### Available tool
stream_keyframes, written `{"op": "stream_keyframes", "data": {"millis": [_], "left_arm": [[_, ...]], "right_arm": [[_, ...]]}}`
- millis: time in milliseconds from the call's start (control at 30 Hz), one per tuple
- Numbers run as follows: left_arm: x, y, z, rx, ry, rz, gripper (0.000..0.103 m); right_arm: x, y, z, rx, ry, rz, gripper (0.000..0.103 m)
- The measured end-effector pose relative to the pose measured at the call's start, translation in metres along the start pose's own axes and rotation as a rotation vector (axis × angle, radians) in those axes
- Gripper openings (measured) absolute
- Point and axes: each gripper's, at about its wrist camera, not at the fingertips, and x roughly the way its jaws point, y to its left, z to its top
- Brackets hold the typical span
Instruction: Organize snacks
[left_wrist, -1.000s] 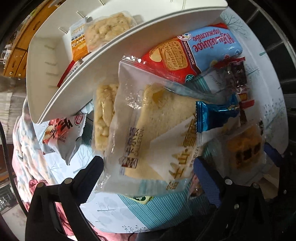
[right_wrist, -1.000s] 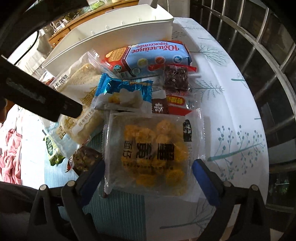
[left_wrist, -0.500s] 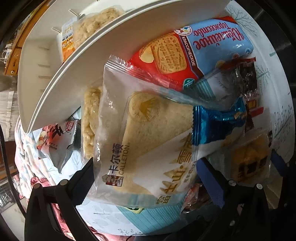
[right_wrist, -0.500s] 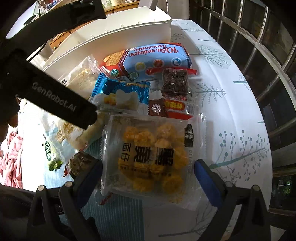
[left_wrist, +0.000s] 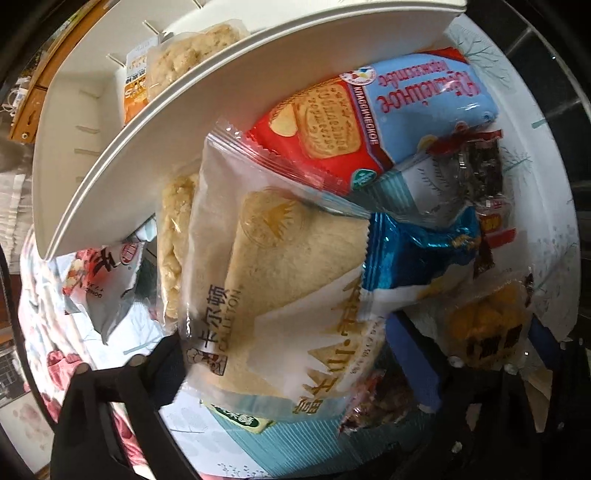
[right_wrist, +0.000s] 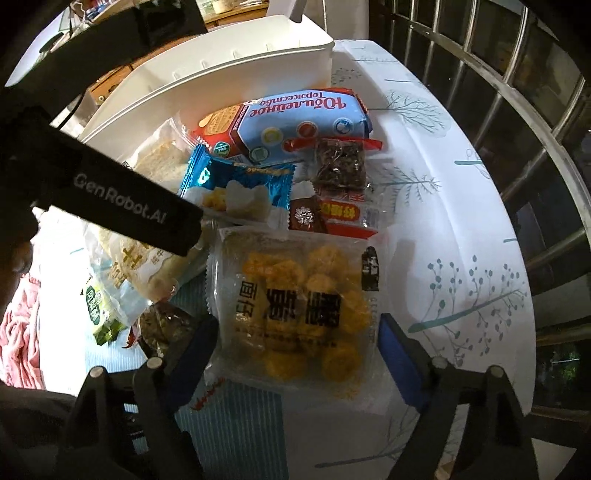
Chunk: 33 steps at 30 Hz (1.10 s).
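Note:
My left gripper (left_wrist: 288, 365) is open, its fingers on either side of a clear Calleton bread packet (left_wrist: 280, 280) lying on the snack pile. My right gripper (right_wrist: 299, 354) is open, its blue fingers on either side of a clear packet of yellow puffs (right_wrist: 299, 295) on the table. A white organizer bin (left_wrist: 155, 122) stands behind the pile and holds a cracker packet (left_wrist: 184, 59). The bin also shows in the right wrist view (right_wrist: 236, 77). A blue and red biscuit pack (right_wrist: 291, 122) lies against the bin.
A blue foil snack (right_wrist: 236, 181), a dark nut bar (right_wrist: 340, 162) and a red-labelled bar (right_wrist: 332, 218) lie between the packets. The left gripper's black body (right_wrist: 110, 199) crosses the right wrist view. A metal railing (right_wrist: 517, 74) runs past the round table's edge. Pink cloth (right_wrist: 18, 332) lies at left.
My left gripper has moved forward over the bread packet, which now fills more of its view. My right gripper has closed in slightly around the yellow puffs packet.

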Motion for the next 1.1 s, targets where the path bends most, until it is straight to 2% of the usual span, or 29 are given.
{"op": "stream_keyframes", "data": {"millis": [167,233,367,433,533,733,967,1100], "left_arm": [[-0.008,0.007,-0.012,0.024,-0.024,-0.019,0.074],[-0.012,0.015,-0.018,0.019,-0.035,-0.038,0.063],[-0.02,0.028,-0.032,0.005,-0.053,-0.07,0.047],[-0.024,0.036,-0.04,0.009,-0.059,-0.076,0.035],[-0.028,0.044,-0.051,0.032,-0.058,-0.085,0.025],[-0.041,0.066,-0.077,0.043,-0.056,-0.133,0.016],[-0.083,0.1,-0.106,0.075,-0.125,-0.157,0.013],[-0.107,0.117,-0.116,0.089,-0.142,-0.198,0.011]], "right_arm": [[-0.003,0.003,-0.002,0.037,0.004,-0.032,0.083],[-0.005,0.004,-0.005,0.057,0.009,-0.046,0.083],[-0.01,0.008,-0.011,0.102,0.01,-0.069,0.082],[-0.014,0.012,-0.015,0.12,0.007,-0.082,0.082],[-0.02,0.017,-0.021,0.146,-0.007,-0.097,0.081],[-0.038,0.036,-0.029,0.182,-0.059,-0.098,0.081],[-0.066,0.06,-0.031,0.19,-0.154,-0.096,0.081],[-0.078,0.07,-0.03,0.194,-0.193,-0.099,0.081]]}}
